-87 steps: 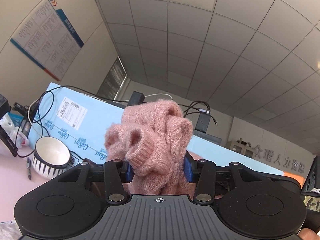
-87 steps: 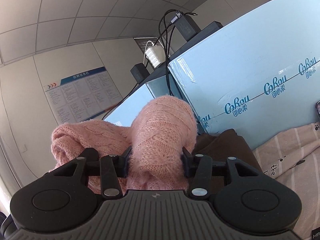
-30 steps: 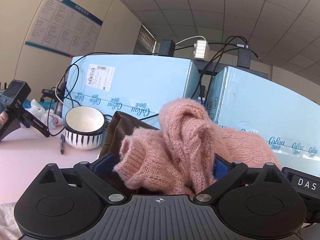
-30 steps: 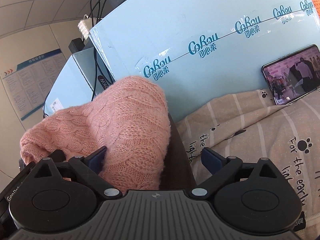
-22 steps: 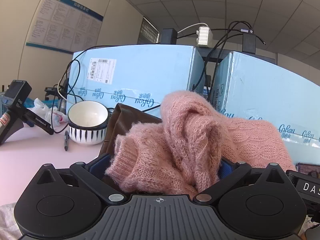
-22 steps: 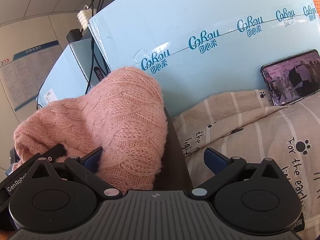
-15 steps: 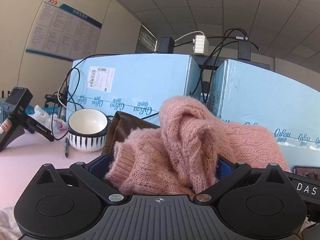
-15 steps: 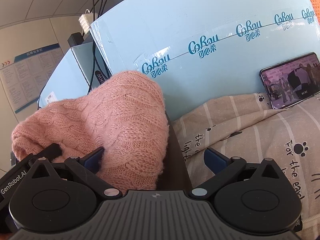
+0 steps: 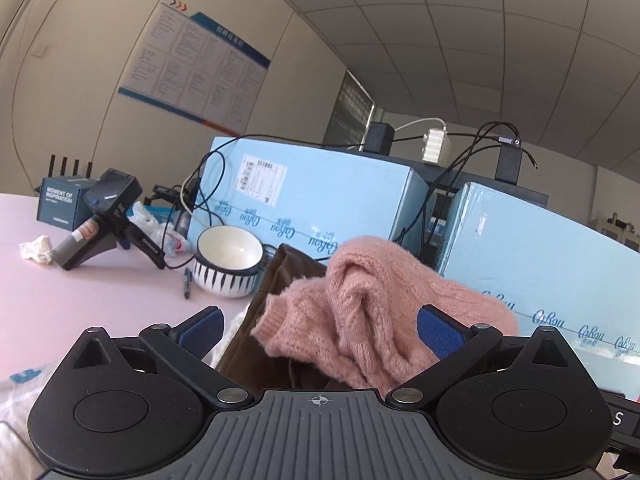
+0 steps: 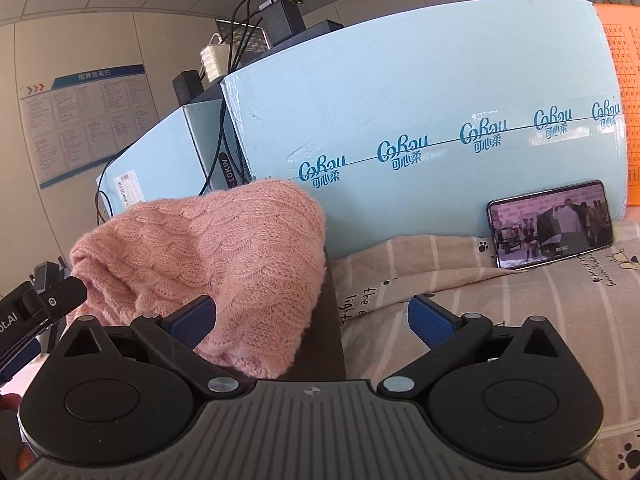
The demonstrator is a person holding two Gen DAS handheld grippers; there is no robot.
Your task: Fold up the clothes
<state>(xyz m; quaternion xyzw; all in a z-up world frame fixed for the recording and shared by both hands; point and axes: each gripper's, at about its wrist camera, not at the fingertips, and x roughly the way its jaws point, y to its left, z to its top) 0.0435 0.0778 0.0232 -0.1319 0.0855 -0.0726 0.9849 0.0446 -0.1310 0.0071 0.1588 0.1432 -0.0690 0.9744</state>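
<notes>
A folded pink knit sweater lies on top of a dark brown garment. My left gripper is open, its blue pads wide apart on either side of the sweater's bunched end. In the right wrist view the pink sweater rests on the dark brown garment, and my right gripper is open, with the left pad against the sweater and the right pad over the striped cloth. Neither gripper holds anything.
Light blue cartons stand close behind the clothes, with cables and adapters on top. A white striped bowl, a pen and a black handheld device sit on the pink table at the left. A phone leans on the carton above beige striped bedding.
Both grippers opened and let go of the pink sweater, which now rests on the brown garment. The left gripper has since drawn back and tilted, and its pads are clear of the sweater.
</notes>
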